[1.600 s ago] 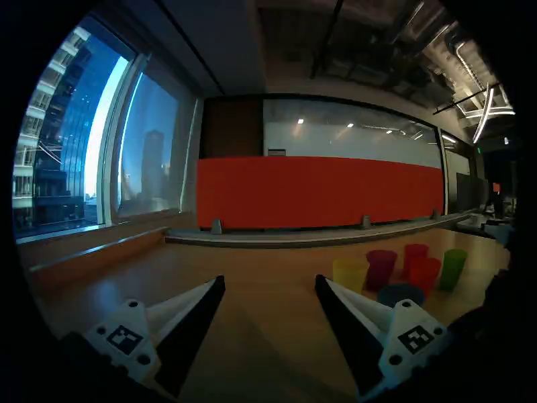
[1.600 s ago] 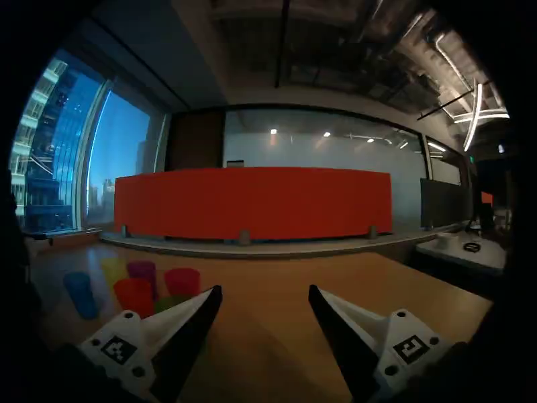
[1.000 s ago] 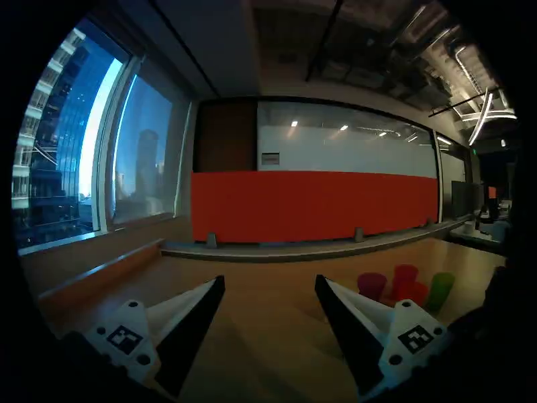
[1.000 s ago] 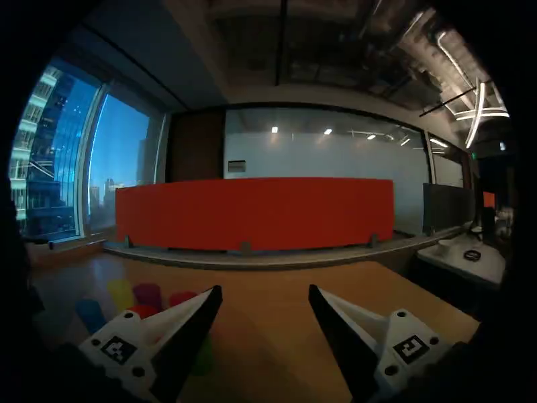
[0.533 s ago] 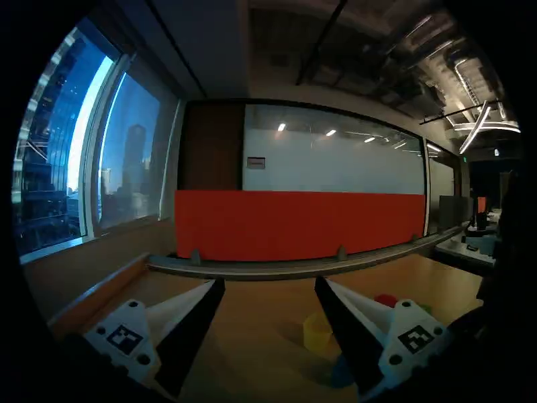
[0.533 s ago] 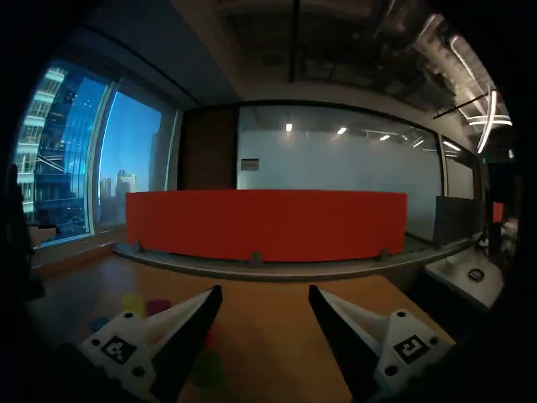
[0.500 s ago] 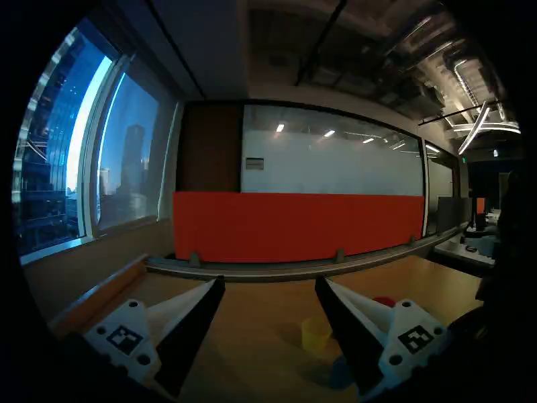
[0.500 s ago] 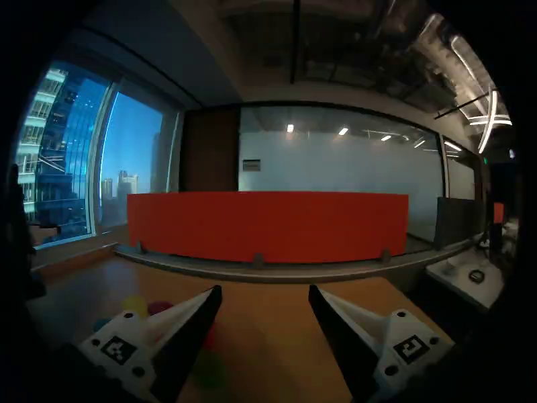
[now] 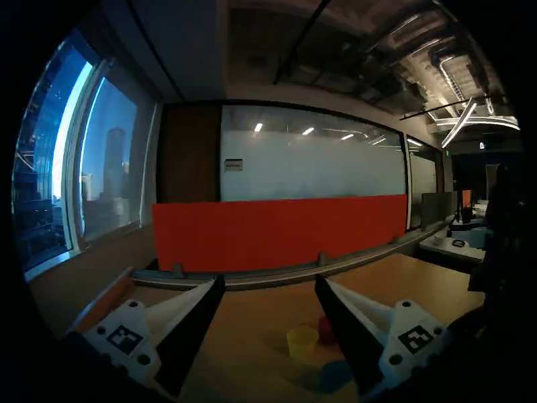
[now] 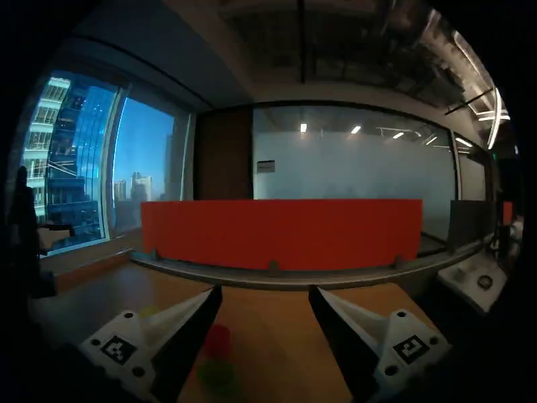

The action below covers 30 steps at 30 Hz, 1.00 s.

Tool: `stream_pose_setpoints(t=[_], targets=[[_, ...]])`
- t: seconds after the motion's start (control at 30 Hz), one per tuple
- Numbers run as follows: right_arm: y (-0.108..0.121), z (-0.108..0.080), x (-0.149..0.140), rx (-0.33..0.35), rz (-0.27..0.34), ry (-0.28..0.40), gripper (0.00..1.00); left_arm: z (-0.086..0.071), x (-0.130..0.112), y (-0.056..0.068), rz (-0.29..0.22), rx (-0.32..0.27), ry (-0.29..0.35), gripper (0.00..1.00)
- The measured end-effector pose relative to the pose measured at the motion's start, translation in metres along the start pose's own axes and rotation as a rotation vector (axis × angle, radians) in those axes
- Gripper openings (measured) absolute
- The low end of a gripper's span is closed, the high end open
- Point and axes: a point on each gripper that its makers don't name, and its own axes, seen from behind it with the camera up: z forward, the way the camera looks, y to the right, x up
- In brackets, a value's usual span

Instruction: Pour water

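Left gripper: fingers spread wide, nothing between them, hovering over the wooden table.
Yellow cup: upright on the table, dead ahead of the left gripper, sitting in the gap and close to its right finger.
Reddish cup: just behind the yellow one, tucked against the right finger's inner edge and partly hidden by it.
Blue cup: the closest to the left gripper, low by the right finger. It's blurred, so I can't tell how it stands.
Right gripper: jaws apart as well, holding nothing.
Red cup: ahead of the right gripper, right beside its left finger.
Green cup: nearer than the red one, low in the gap, dim and blurred.
Orange partition: runs along the table's far edge, well beyond both grippers.
Window: off to the left of both grippers, city towers outside.
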Motion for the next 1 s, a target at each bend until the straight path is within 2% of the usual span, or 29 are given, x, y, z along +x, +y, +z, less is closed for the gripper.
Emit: stream_pose_setpoints(t=[0.27,0.5,0.7,0.87,1.0], targets=[[-0.021,-0.004,0.000,0.129,-0.018,-0.008,1.00,0.001,-0.006,0.019,0.032,-0.087,-0.014,1.00],[-0.042,-0.007,0.004,0.256,-0.031,-0.002,1.00,0.002,-0.003,0.038,-0.009,-0.185,-0.005,1.00],[-0.052,-0.007,0.005,0.320,-0.036,-0.009,1.00,0.000,0.000,0.050,-0.014,-0.250,-0.003,1.00],[-0.060,-0.007,0.000,0.370,-0.018,-0.028,1.00,-0.003,-0.002,0.061,-0.019,-0.306,-0.002,1.00],[-0.062,-0.005,-0.008,0.397,-0.015,-0.053,1.00,-0.001,-0.009,0.066,-0.026,-0.335,-0.013,1.00]])
